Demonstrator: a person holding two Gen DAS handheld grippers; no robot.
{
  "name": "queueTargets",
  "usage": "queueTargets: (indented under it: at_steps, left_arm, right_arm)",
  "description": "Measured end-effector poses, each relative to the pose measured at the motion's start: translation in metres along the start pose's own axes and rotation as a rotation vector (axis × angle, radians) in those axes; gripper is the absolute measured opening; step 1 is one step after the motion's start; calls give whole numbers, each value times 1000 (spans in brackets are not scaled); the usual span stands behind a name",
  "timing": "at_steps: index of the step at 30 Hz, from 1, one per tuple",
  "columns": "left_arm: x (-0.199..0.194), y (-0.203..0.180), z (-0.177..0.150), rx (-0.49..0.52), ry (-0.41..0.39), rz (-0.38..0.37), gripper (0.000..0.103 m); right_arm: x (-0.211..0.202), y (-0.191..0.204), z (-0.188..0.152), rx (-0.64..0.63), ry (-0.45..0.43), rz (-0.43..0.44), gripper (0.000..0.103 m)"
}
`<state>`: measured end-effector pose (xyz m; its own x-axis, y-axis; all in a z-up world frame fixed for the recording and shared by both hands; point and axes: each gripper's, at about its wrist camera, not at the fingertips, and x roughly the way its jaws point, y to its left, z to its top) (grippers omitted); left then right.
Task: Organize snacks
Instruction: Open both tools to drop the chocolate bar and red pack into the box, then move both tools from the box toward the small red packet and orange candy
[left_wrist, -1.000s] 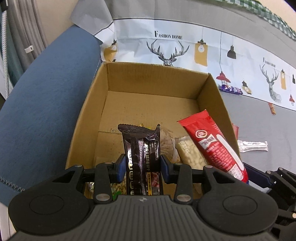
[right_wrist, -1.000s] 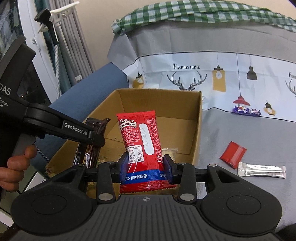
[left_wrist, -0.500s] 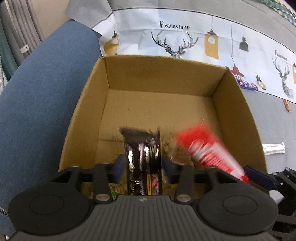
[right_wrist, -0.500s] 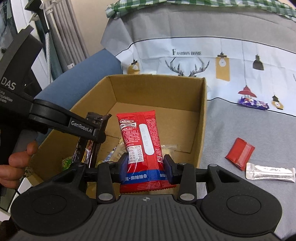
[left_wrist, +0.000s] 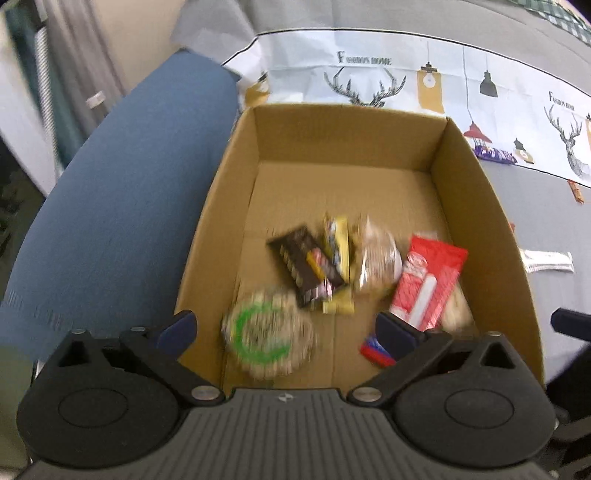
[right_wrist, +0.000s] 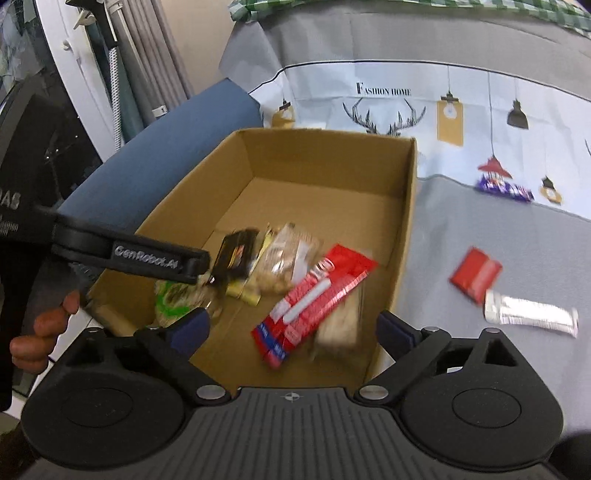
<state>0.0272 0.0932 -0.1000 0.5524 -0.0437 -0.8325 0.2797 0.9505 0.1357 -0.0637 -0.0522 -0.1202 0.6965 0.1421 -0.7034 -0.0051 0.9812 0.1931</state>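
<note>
Two grippers hang over one open brown cardboard box, and we read this as the release step: each has just let a snack go. The left gripper has just been opening and its jaws now stand spread wide with nothing between the pads. The right gripper has likewise just been opening; its blue pads are apart and touch nothing.

Directly below and ahead of the left gripper, on the box floor, we see a round clear packet with a green ring print, blurred. Just beyond it lies the dark brown chocolate-bar wrapper, flat and slanted, across a yellow wrapper. To the right of these sit a clear bag of pale biscuits and the long red foil snack pouch with a white stripe, which lies tilted against the box's right side, partly over a pale packet.

Ahead and to the right of the right gripper, outside the box on the grey printed cloth, we find a small red square sachet touching a silver foil stick, and farther off a purple wrapper.

We judge that the next move calls for lifting both grippers clear of the box and carrying the right one, jaws wide, toward the red sachet.
</note>
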Motion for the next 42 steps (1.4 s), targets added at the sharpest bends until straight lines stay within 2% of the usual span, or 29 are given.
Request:
queueTargets:
  at_steps: [4,9,16,19,30,33,42]
  left_arm:
    - [-32,-1,-31,-37,-3,-4,103]
    - [-70,-6,-60,-99,-60,7,103]
    - [-117,-13,-77,-101,-186,-4,103]
    - [-133,-18,-83,-92,-216,-1,103]
    - [-163,-23,-94,-86,-271,10,103]
    - [-168,-27,-95,-63,-291,38,103]
    - [-169,-25,-95,-66,-284,29,103]
  right_arm:
    - [-33,8,-13,-7,-11,2,98]
    - [-76,24,-24,-65,-93,-9,99]
    - [-125,33,-41,-119,-207,-42,100]
    - [-140,35,-48,-128,-239,-50,100]
    - [-177,38,-64,-139,-336,-51,101]
    - [-182,38,-66,-140,-348,-52,101]
    - [-184,38,-68,-133,-362,-50,101]
